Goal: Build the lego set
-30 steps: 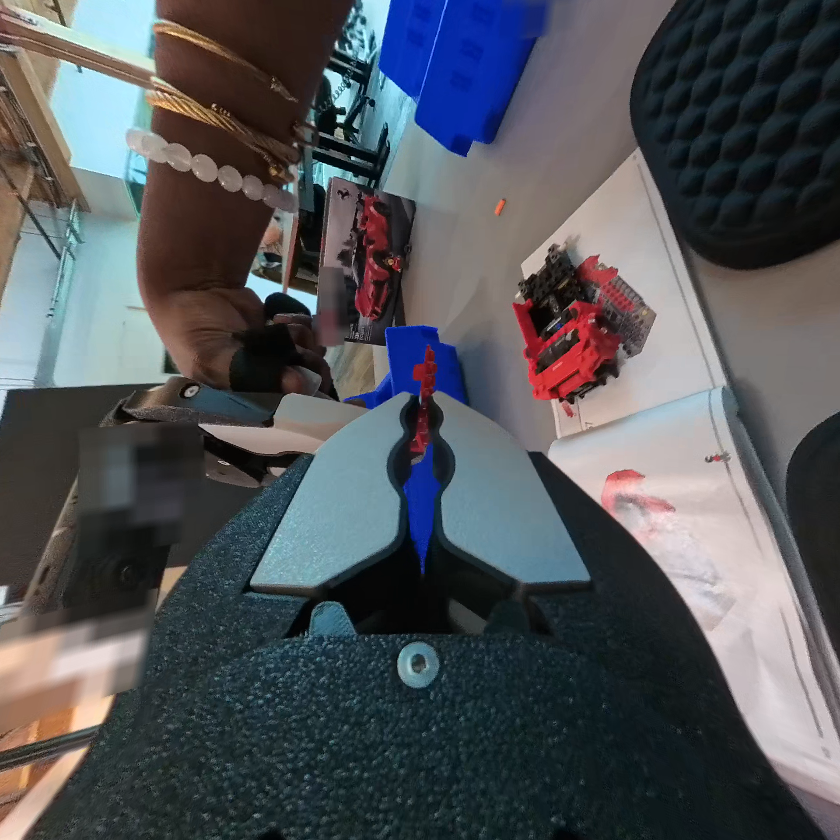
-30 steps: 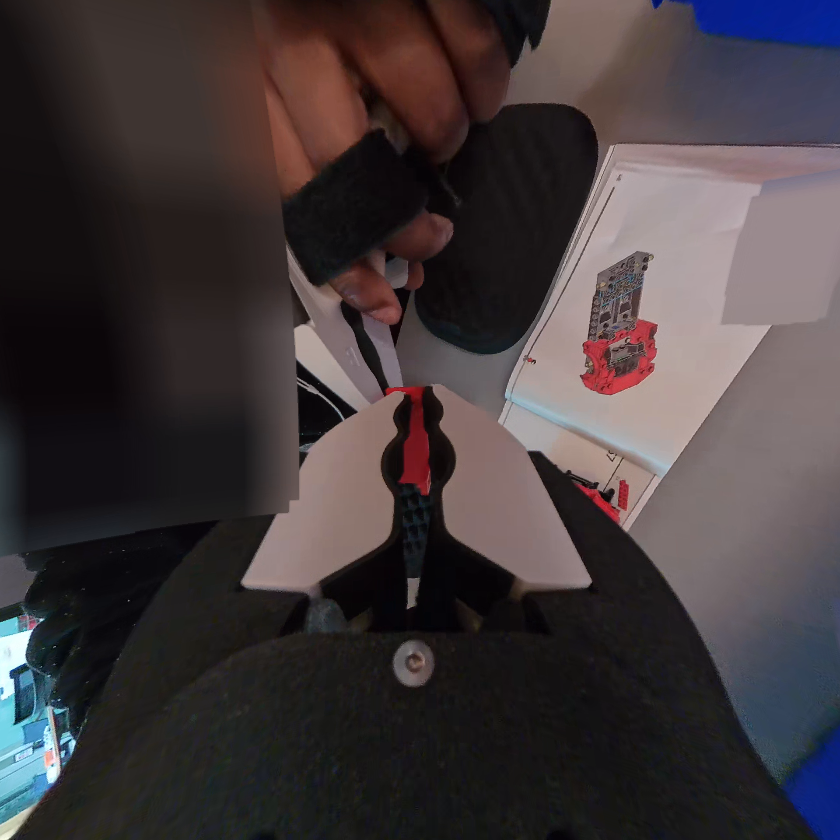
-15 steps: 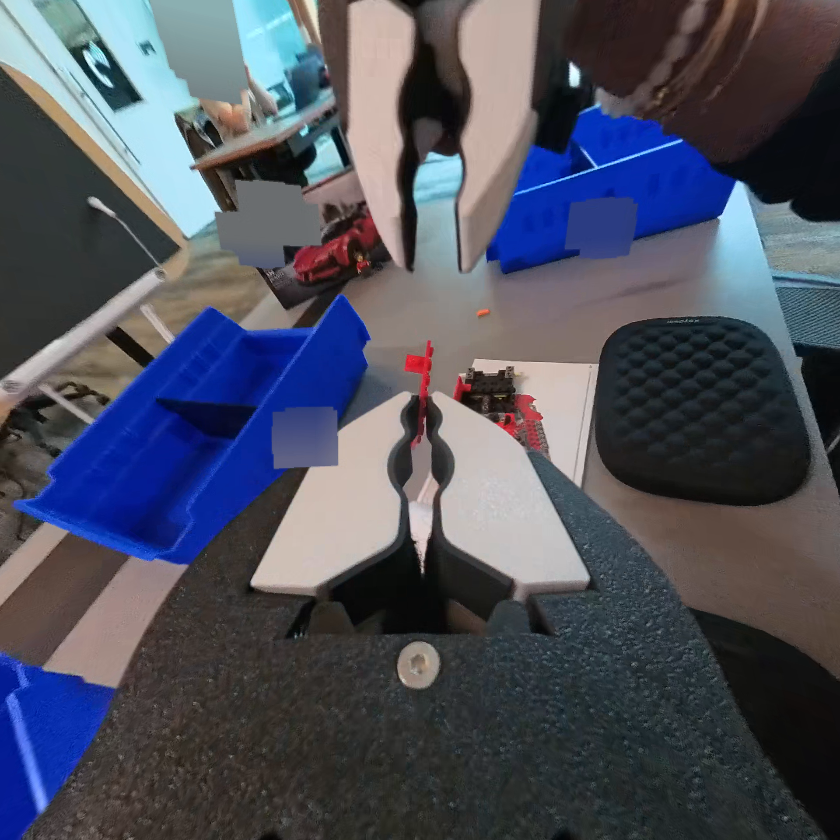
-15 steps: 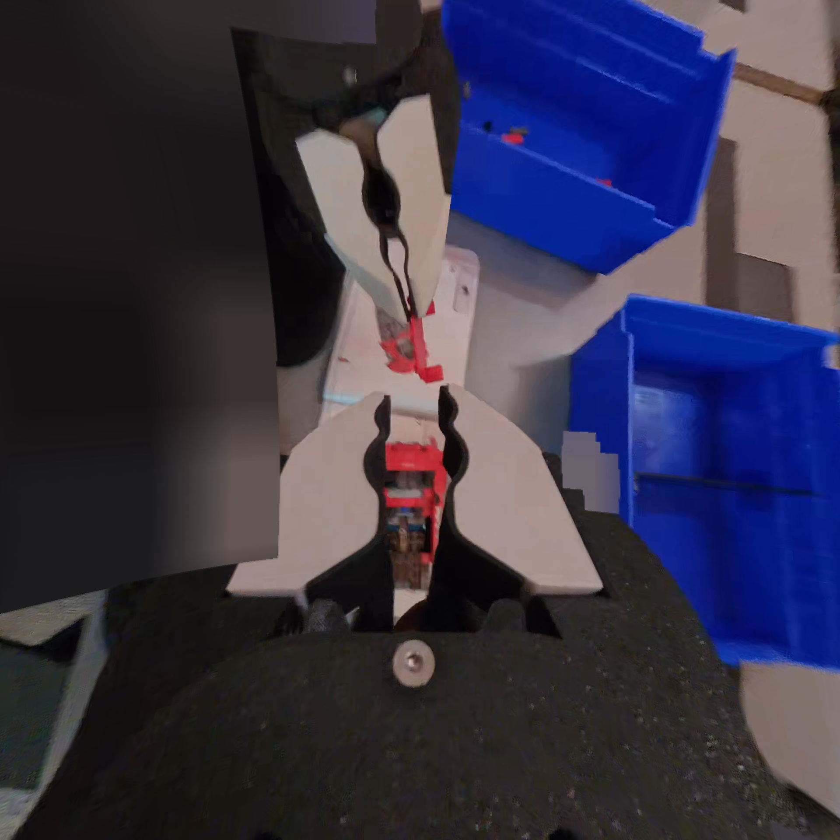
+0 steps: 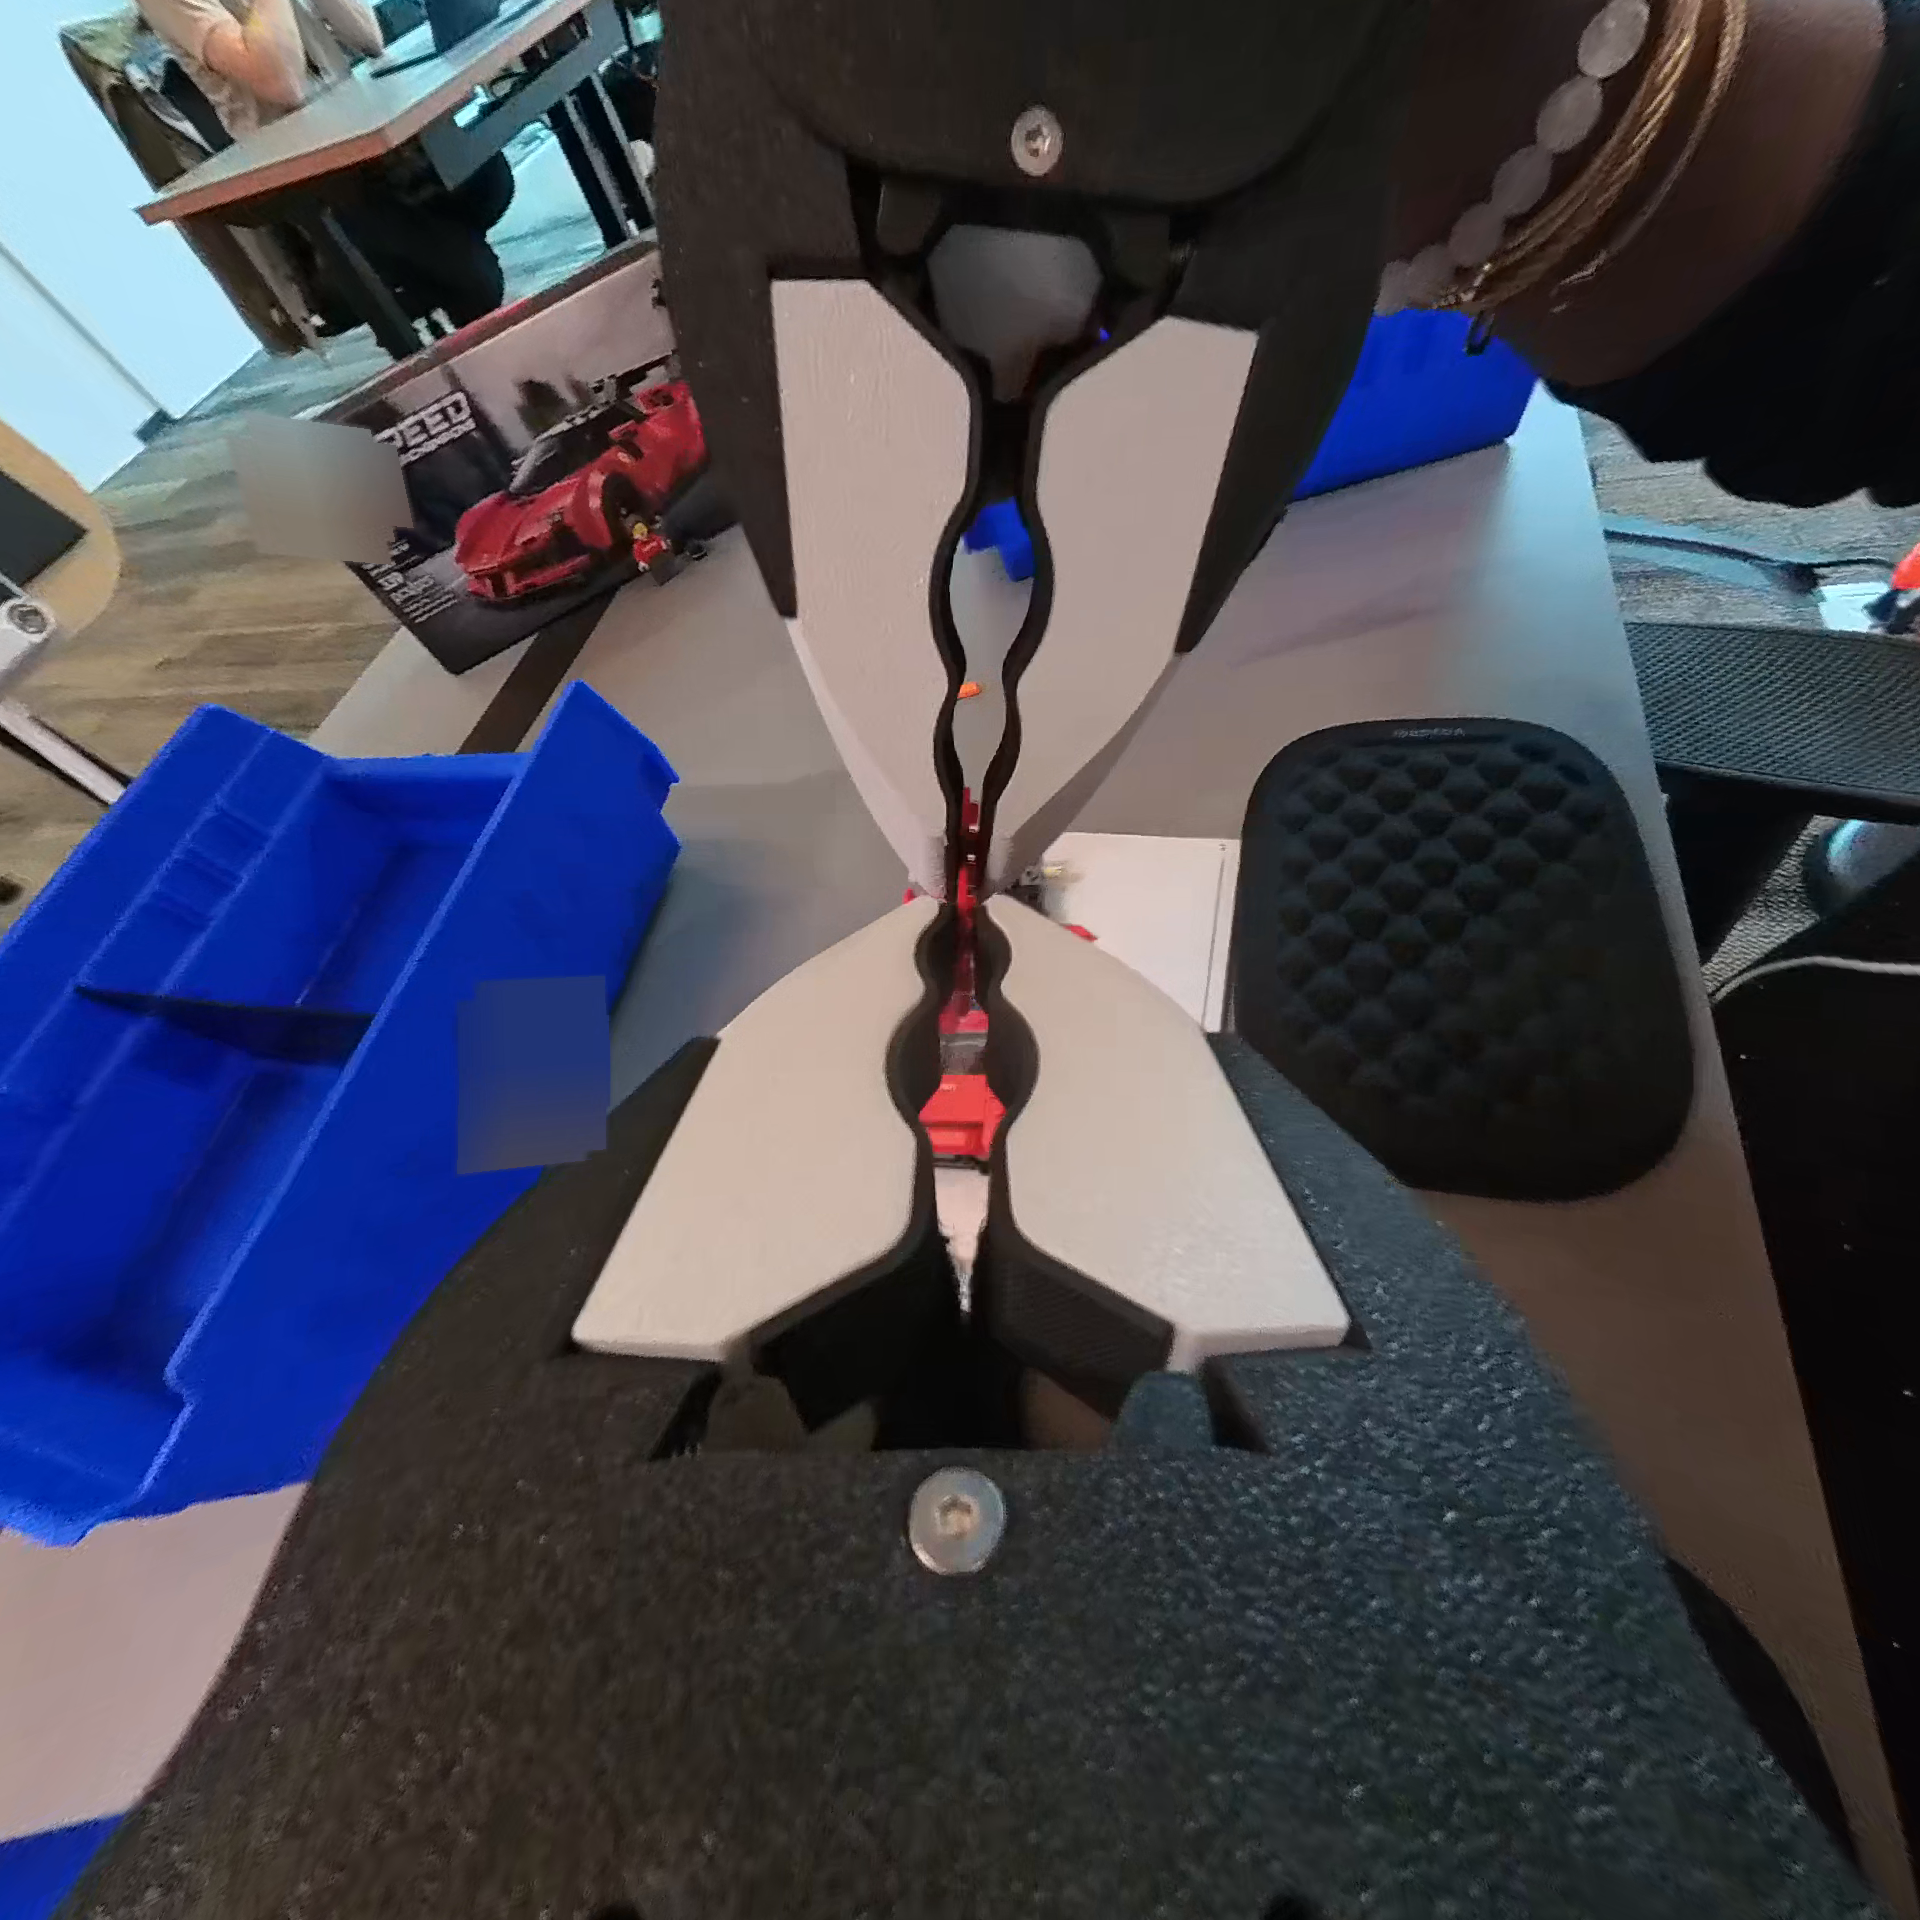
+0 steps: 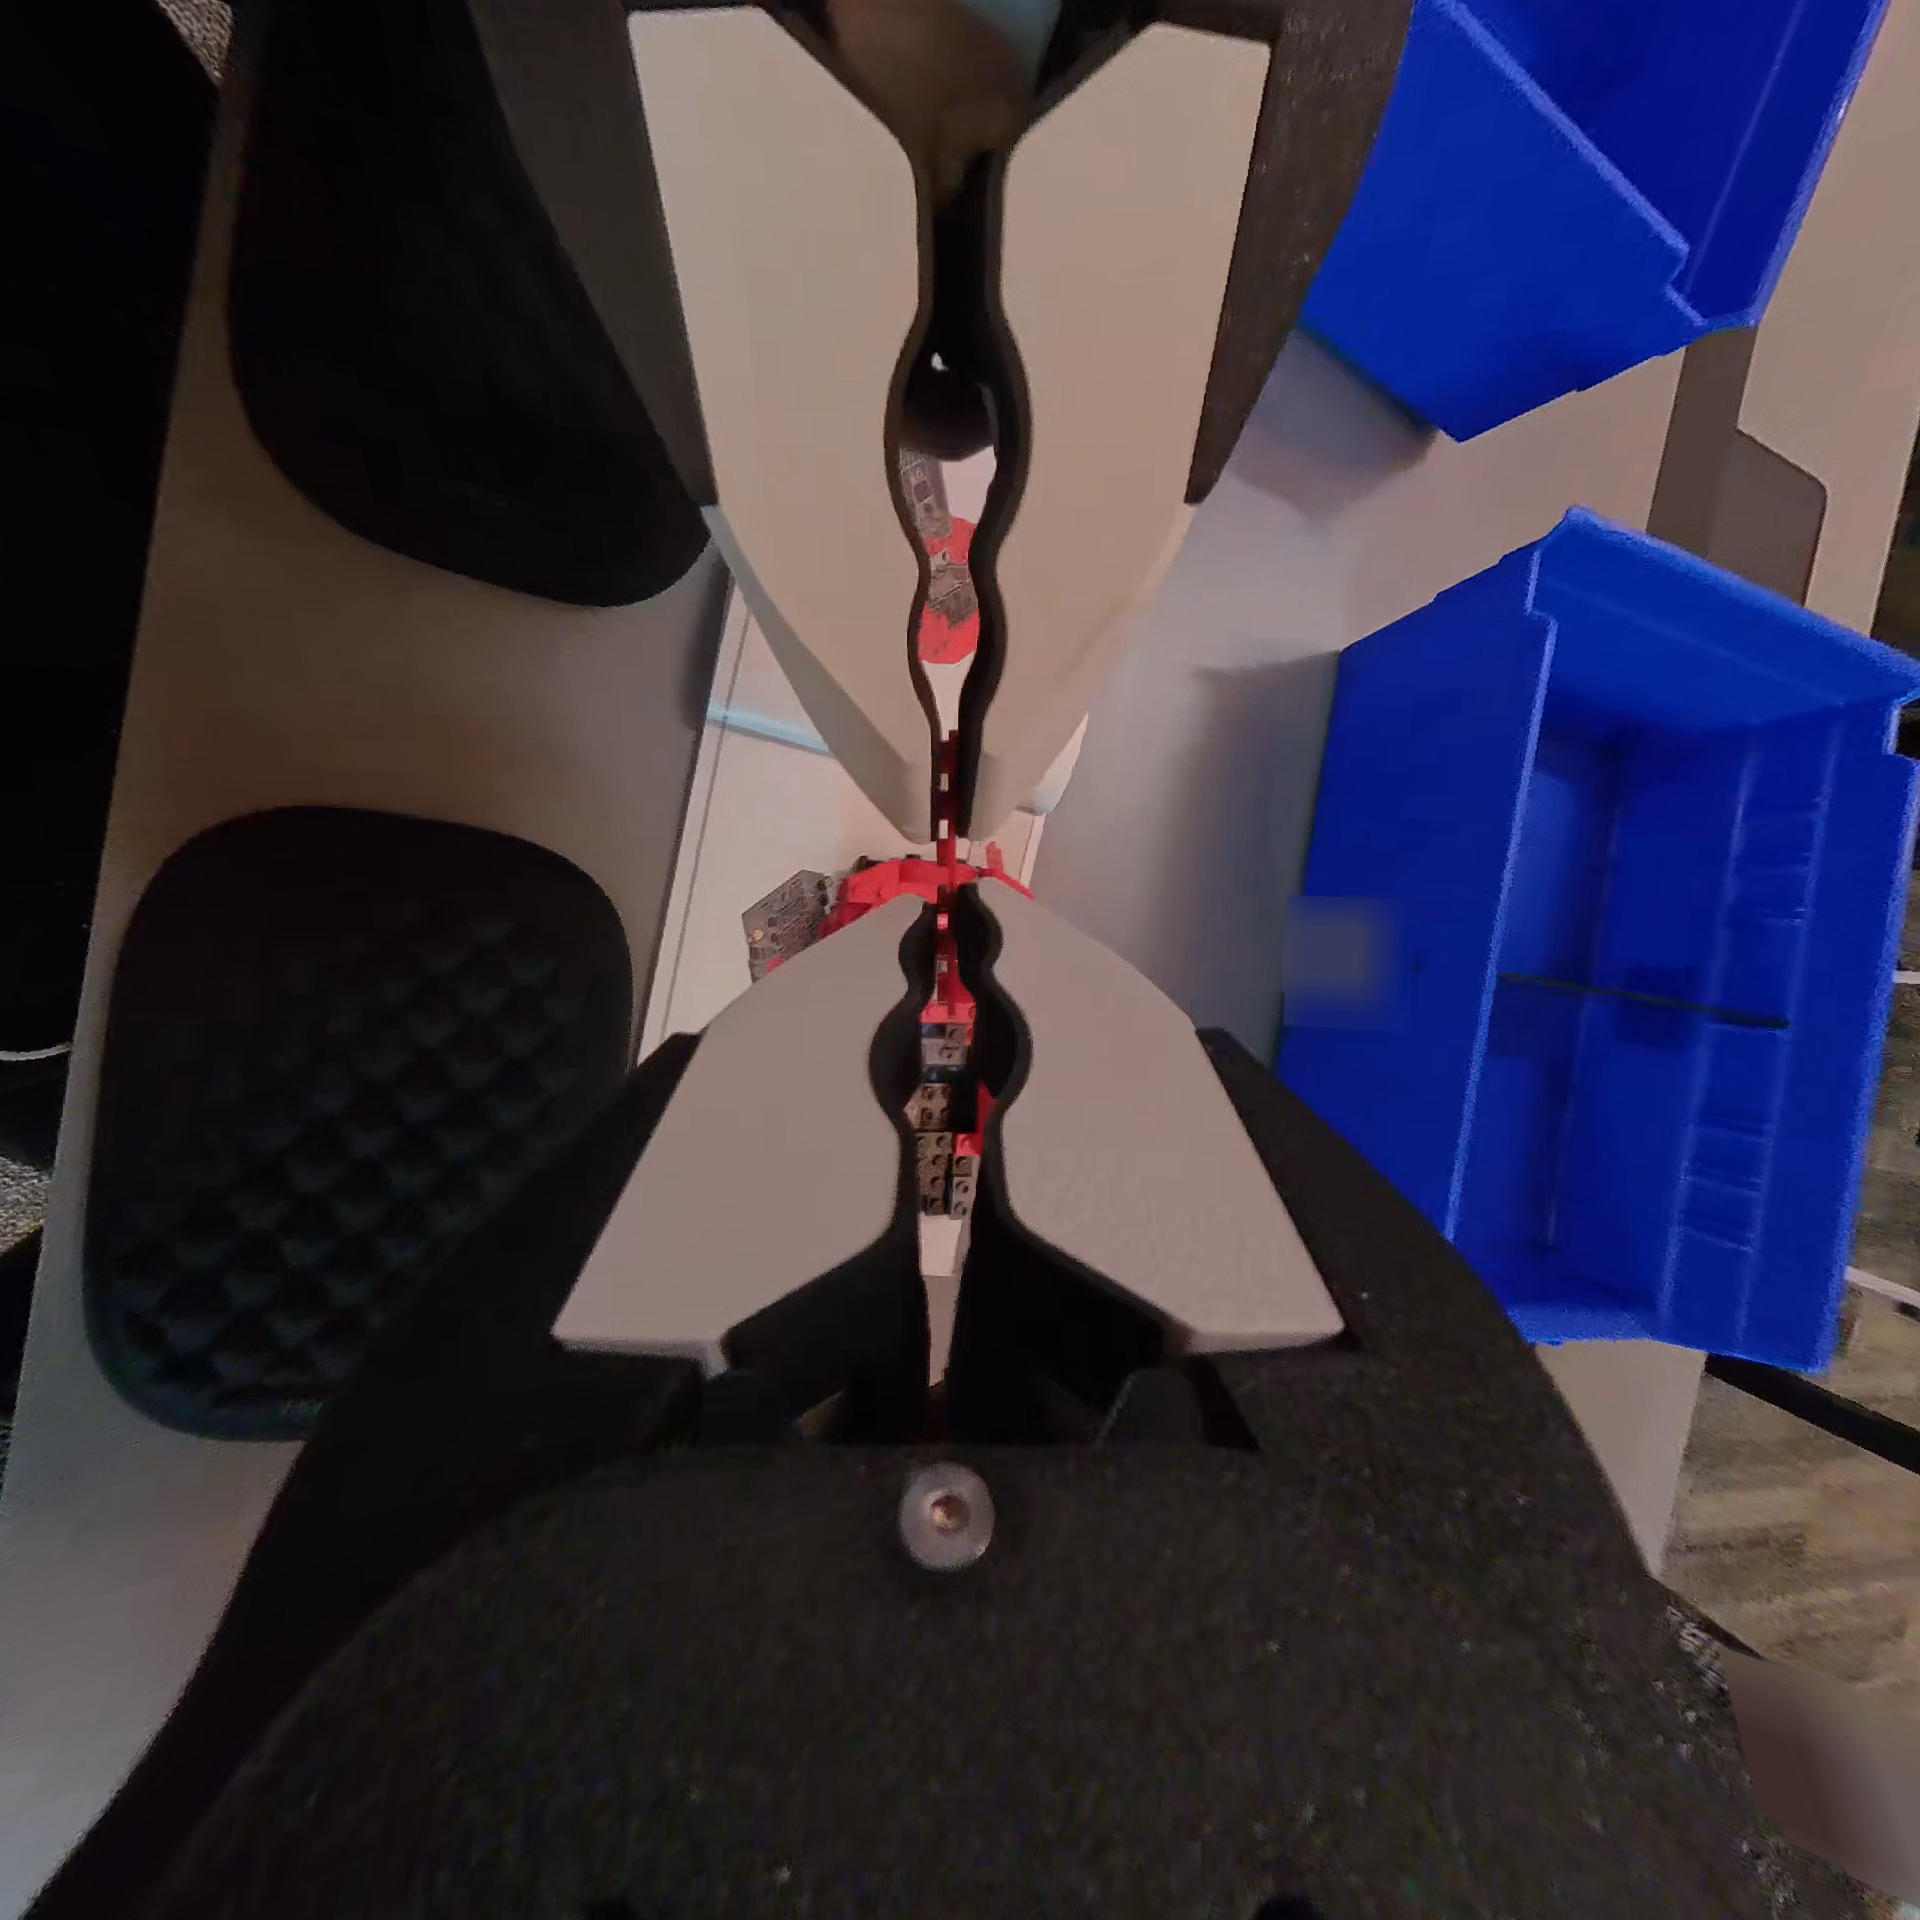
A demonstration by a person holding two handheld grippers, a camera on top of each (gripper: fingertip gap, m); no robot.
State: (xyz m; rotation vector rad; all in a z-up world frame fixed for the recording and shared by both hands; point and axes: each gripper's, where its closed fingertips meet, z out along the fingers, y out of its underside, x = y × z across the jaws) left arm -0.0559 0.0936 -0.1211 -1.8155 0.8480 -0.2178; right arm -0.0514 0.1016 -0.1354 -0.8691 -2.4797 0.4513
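Observation:
A thin red lego piece is pinched between both grippers, which meet tip to tip above the table. My left gripper is shut on its near end. My right gripper comes in from above and is shut on its far end. In the right wrist view the red piece runs from the left gripper into my right gripper. The red and grey car build lies on the instruction booklet below, mostly hidden; it shows through the jaw gap in the left wrist view.
A blue bin stands at the left and another at the back. A black quilted pad lies at the right. The set's box lies at the far table edge. A small orange piece lies on the table. Only a small space, under 4 cm, lies between the two pairs of fingers.
My right gripper has come down to the left gripper's tips and shut on the red piece that the left was holding. The two grippers are now tip to tip.

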